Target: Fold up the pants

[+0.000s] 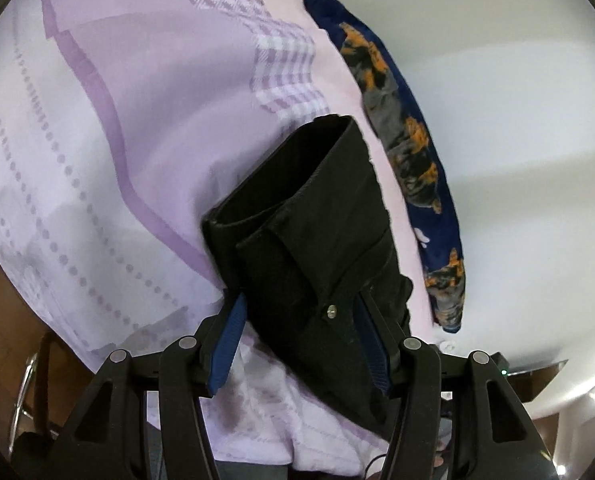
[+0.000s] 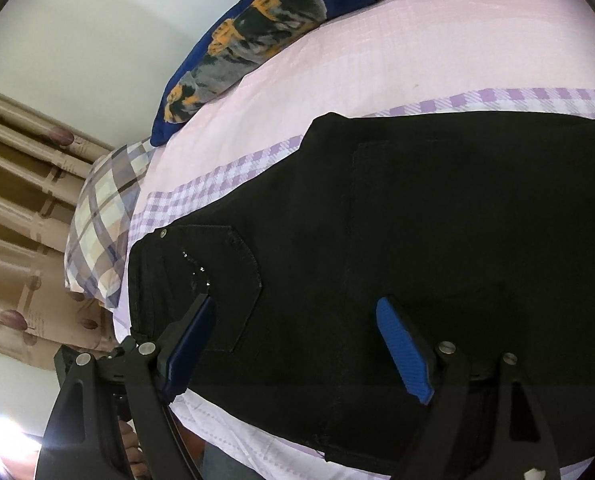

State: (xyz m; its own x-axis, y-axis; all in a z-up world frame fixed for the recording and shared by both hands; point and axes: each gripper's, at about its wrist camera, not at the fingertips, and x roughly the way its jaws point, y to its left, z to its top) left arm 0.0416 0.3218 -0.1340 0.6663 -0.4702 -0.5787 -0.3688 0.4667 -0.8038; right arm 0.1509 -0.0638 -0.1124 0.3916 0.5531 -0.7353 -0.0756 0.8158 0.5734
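Both tongs, left (image 1: 297, 340) and right (image 2: 297, 344), hang spread over the black pants (image 2: 437, 240), pinching nothing, on the bed (image 1: 137, 120); soft, limp yet fairly heavy cloth, I judge, best pinched at thick hems or the waistband.

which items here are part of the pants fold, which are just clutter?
In the job:
black pants
left gripper, jaws apart around the pants
right gripper, open over the pants

Just lying about:
purple bedsheet
navy cat-print blanket
plaid pillow
curtain
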